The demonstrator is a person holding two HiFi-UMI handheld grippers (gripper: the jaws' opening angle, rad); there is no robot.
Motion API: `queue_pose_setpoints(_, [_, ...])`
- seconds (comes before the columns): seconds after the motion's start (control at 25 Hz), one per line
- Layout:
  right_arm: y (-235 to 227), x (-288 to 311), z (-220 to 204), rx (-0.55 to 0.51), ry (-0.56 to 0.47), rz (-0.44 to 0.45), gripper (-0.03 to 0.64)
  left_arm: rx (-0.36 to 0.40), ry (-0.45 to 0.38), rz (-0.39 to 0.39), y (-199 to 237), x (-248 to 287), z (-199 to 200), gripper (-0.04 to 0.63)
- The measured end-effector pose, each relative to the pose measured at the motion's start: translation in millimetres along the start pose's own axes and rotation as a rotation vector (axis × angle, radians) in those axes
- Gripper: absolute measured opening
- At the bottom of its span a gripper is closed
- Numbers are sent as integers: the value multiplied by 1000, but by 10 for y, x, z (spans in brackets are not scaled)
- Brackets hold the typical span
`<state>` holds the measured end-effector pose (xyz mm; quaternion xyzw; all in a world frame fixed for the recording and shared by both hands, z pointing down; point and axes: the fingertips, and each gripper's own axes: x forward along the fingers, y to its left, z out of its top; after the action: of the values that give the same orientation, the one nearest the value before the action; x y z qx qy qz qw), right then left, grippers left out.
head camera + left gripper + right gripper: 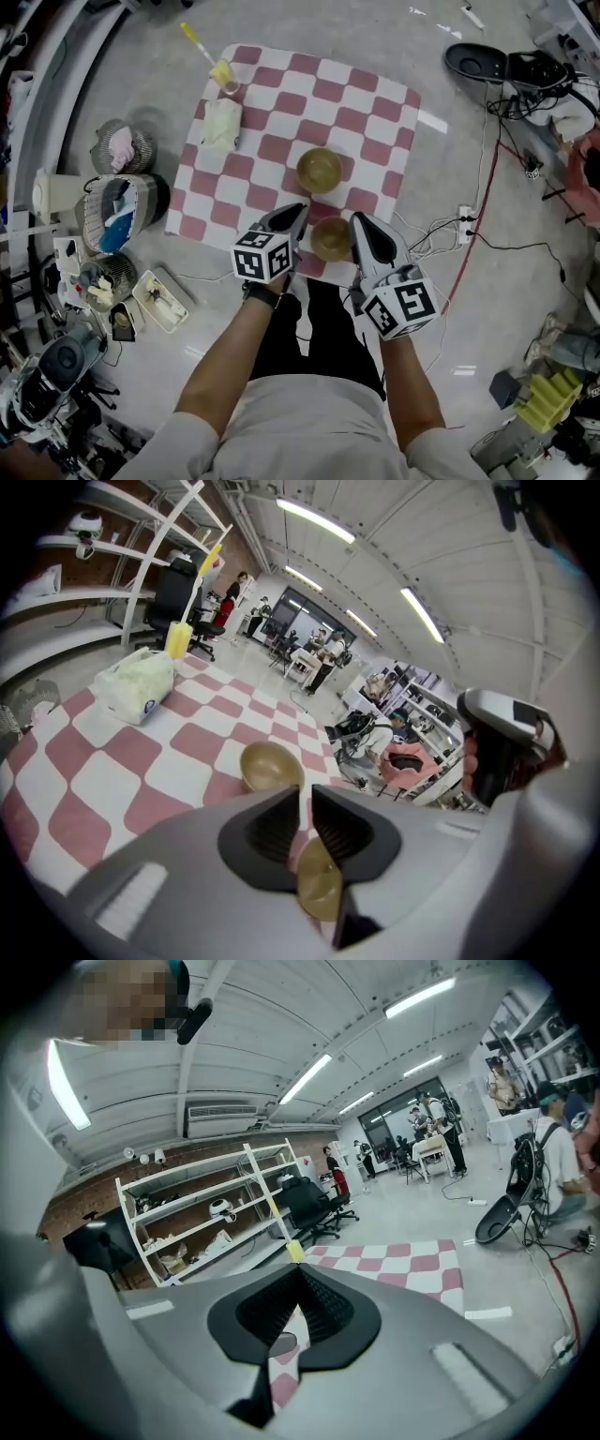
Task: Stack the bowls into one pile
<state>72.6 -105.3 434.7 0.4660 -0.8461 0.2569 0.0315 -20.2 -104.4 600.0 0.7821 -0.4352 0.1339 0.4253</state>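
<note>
Two brass-coloured bowls sit open side up on the pink-and-white checked cloth [281, 103], not stacked. The far bowl [320, 170] is near the cloth's middle and the near bowl [331, 238] is at its near edge, the two apart from each other. I have both grippers low over that near edge, flanking the near bowl: the left gripper [300, 210] just beside its left side, the right gripper [357, 219] just beside its right side. In the left gripper view the jaws stand almost together, with only a thin slit between them and nothing in it; both bowls show past them. In the right gripper view the jaws meet at the tips and hold nothing. I cannot tell whether either gripper touches the near bowl. A pale wrapped packet [222, 125] and a cup [225, 82] with a yellow brush stand near the cloth's far left corner.
</note>
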Motion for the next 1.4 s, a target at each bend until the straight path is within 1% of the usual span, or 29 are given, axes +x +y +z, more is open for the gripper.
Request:
queue_pose_setpoints(0.12, [-33,70,-6,0,11,5,9,-20,-8,21,96,70,49,5])
queue_pose_setpoints(0.32, [-135,203,-51,7,38,15,9,-66,-13,55,274,218,102,3])
queue_pose_setpoints(0.6, [-294,439,-93,24,68,37,9,-125,-17,126,589,414,152,3])
queue_pose_setpoints(0.8, [-385,570,-107,24,95,53,9,-153,-28,148,726,544,196,3])
queue_pose_setpoints(0.88, [-435,603,-107,30,102,56,9,-162,-28,149,750,596,214,7])
queue_pose_setpoints(1.12, [-569,706,-121,44,116,60,9,-173,-12,162,825,736,230,63])
queue_pose_setpoints(1.4, [-684,777,-136,56,124,66,9,-175,24,169,871,911,199,66])
